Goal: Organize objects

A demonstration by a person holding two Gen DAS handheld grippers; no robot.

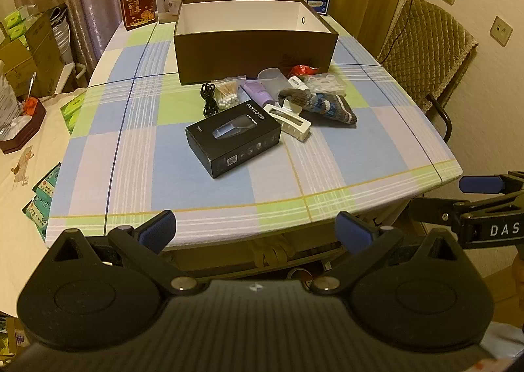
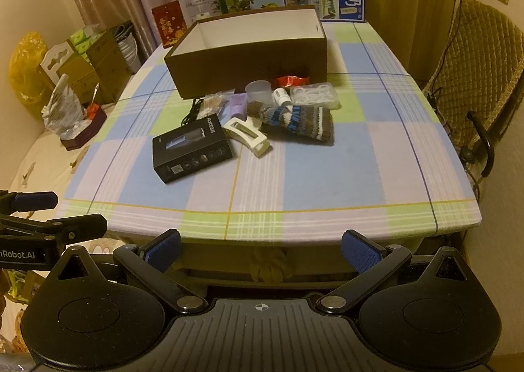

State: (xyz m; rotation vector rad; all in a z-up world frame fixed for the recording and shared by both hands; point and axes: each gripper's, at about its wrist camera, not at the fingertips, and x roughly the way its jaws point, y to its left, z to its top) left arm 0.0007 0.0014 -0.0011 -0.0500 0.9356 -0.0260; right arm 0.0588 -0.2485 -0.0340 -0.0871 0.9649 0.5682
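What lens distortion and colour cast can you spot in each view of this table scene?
Left wrist view: fisheye bends the table edge into a curve, corners darken, warm yellowish light. Right wrist view: same bowing, yellow cast; the shaver box print is soft.

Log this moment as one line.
left gripper open | right gripper open | both off table | brown box empty | items loose
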